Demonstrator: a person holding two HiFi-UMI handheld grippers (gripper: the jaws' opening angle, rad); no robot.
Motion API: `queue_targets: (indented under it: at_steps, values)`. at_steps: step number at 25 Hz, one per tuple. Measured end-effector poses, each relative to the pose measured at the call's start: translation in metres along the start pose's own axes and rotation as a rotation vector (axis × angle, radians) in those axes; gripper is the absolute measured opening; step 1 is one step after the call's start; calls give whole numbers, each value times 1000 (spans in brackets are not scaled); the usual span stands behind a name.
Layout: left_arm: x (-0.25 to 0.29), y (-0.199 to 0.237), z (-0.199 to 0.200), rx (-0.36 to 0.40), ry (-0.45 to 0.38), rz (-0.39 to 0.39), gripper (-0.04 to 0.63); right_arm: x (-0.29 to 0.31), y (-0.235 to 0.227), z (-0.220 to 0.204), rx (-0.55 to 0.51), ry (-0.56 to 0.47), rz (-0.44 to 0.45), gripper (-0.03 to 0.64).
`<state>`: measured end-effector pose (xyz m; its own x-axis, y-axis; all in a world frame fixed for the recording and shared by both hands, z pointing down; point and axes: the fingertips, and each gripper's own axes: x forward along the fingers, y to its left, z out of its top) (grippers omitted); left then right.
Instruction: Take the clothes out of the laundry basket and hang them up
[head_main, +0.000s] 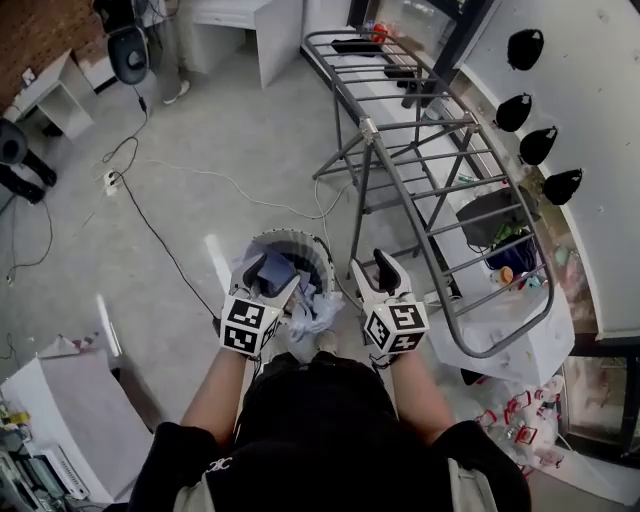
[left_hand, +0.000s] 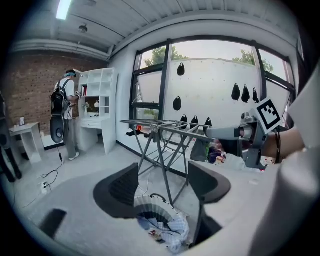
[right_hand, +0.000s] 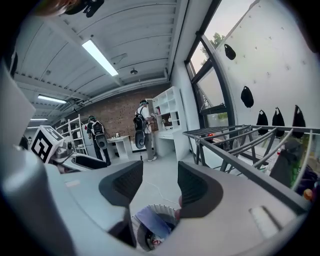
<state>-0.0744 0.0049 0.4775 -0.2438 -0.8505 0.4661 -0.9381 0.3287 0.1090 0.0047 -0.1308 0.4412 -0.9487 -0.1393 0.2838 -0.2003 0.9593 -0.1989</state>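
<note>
My left gripper (head_main: 268, 275) hangs directly over the basket (head_main: 298, 237), jaws apart and empty. My right gripper (head_main: 372, 268), also open and empty, sits just outside the basket's rim. The clothes (head_main: 318, 312) lie bunched inside the basket, below both, so I judge left nearer.

Head view steeply down from above, gripper views low and close, all sharing laundry basket (head_main: 290, 235), drying rack (head_main: 407, 215)

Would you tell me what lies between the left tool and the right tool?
The head view shows the laundry basket and the pale clothes heaped in it between the left tool and the right tool.
</note>
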Motion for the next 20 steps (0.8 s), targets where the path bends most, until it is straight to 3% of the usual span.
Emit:
queue_targets:
  at_steps: [6, 20]
  values:
    - [23, -2, -75, -29, 147, -24, 314, 6, -7, -51, 26, 100, -16, 215]
    - [74, -42, -289, -68, 554, -217, 328, -4, -16, -168, 96, 337, -17, 212]
